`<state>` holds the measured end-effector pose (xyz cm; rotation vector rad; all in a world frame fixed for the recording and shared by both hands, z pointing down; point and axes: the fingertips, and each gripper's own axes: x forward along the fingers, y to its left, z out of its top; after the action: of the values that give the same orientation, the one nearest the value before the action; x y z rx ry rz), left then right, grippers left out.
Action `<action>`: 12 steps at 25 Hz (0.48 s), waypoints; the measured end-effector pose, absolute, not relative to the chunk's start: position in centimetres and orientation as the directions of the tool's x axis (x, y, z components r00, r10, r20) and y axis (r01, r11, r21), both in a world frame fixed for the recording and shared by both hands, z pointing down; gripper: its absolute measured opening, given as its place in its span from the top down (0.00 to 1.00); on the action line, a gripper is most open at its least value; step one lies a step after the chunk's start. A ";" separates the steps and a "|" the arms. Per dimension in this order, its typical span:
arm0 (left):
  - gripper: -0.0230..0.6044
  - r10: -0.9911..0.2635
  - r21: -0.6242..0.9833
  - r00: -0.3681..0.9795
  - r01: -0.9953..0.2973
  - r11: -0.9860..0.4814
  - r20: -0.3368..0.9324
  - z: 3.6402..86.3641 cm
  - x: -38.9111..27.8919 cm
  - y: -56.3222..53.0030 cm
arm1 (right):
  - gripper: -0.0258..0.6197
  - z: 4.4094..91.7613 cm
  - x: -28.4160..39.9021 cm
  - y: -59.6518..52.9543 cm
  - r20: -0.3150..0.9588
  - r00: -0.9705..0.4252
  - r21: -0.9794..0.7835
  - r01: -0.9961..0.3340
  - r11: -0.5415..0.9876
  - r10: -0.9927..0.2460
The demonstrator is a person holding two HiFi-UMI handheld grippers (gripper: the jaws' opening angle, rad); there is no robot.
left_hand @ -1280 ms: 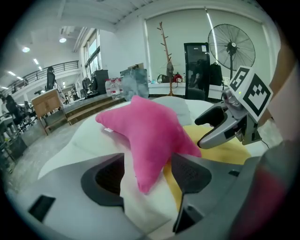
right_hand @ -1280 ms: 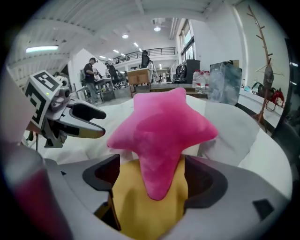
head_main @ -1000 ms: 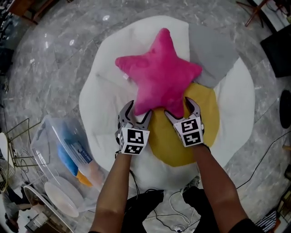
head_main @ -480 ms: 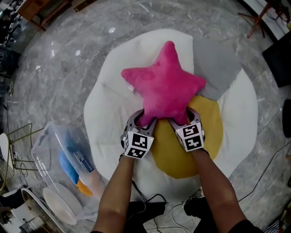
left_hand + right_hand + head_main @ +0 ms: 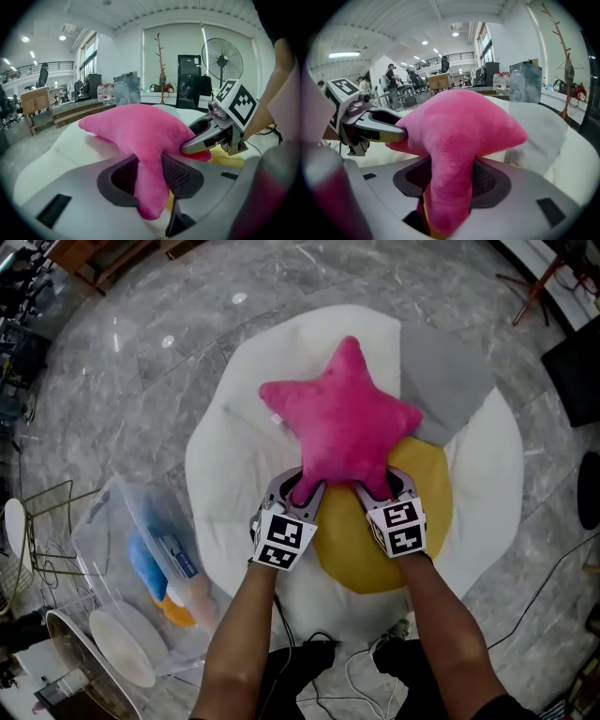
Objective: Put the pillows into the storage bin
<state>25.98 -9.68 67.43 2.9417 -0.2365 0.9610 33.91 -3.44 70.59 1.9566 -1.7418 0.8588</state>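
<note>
A pink star pillow (image 5: 347,423) lies on a yellow round pillow (image 5: 433,493), with a grey pillow (image 5: 445,371) behind it, all on a big white cushion (image 5: 230,474). My left gripper (image 5: 302,487) is closing on the star's lower left point, and in the left gripper view (image 5: 150,171) that point is squeezed between the pads. My right gripper (image 5: 375,486) is closing on the lower right point, pinched the same way in the right gripper view (image 5: 450,180). The clear storage bin (image 5: 108,521) stands on the floor to the left.
The bin holds blue and orange items (image 5: 150,563). A white round dish (image 5: 122,650) and a wire rack (image 5: 42,531) sit beside it. Grey marble floor (image 5: 141,352) surrounds the cushion. Cables (image 5: 366,681) lie by the person's feet, and dark furniture (image 5: 577,343) stands at right.
Both grippers moved forward onto the star's two lower points and their jaws narrowed onto them. The star has shifted slightly away from me.
</note>
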 end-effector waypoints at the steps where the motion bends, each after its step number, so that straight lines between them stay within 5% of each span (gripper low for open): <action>1: 0.71 -0.134 -0.021 0.798 -0.151 -0.988 0.588 66.5 25.9 -9.2 | 0.56 69.6 33.7 -3.1 0.662 0.036 -0.117 -0.982 -0.150 -0.749; 12: 0.69 -0.238 -0.065 0.783 -0.246 -0.967 0.575 50.7 21.8 -2.1 | 0.57 52.8 30.1 3.1 0.610 -0.048 -0.081 -0.997 -0.003 -0.791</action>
<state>21.83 -2.10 50.72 2.9529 -0.4006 0.9496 30.10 3.06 52.84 1.8445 -1.8914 0.7150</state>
